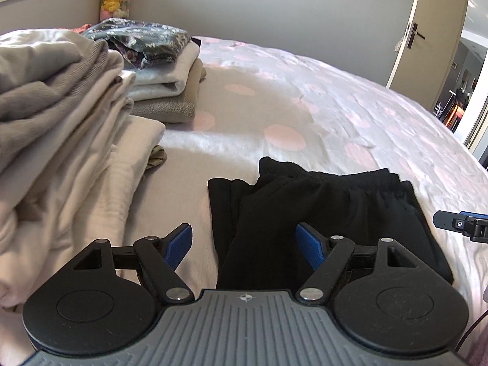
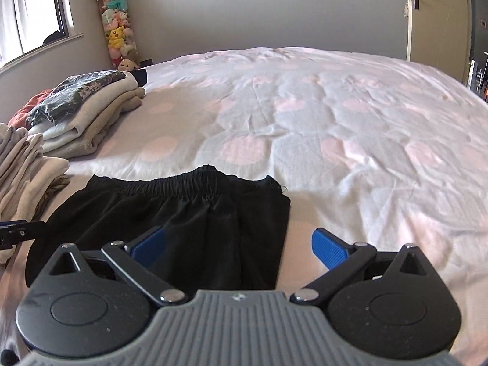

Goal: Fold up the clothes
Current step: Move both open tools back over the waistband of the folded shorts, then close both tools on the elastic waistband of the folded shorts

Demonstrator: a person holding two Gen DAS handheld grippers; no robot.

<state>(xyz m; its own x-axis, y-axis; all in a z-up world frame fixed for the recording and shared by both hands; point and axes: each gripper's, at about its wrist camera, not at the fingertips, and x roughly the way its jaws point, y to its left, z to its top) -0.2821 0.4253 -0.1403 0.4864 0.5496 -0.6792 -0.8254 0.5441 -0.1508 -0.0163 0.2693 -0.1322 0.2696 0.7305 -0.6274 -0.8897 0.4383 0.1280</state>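
Note:
A black garment with an elastic waistband lies folded on the bed, waistband on the far side; it also shows in the right wrist view. My left gripper is open and empty, just above the garment's near left part. My right gripper is open and empty, over the garment's near right edge. The right gripper's tip shows at the right edge of the left wrist view. The left gripper's tip shows at the left edge of the right wrist view.
The bed has a white cover with pink dots. A pile of beige and cream clothes lies at the left. A folded stack topped by a dark floral garment sits behind it. A door stands at the right.

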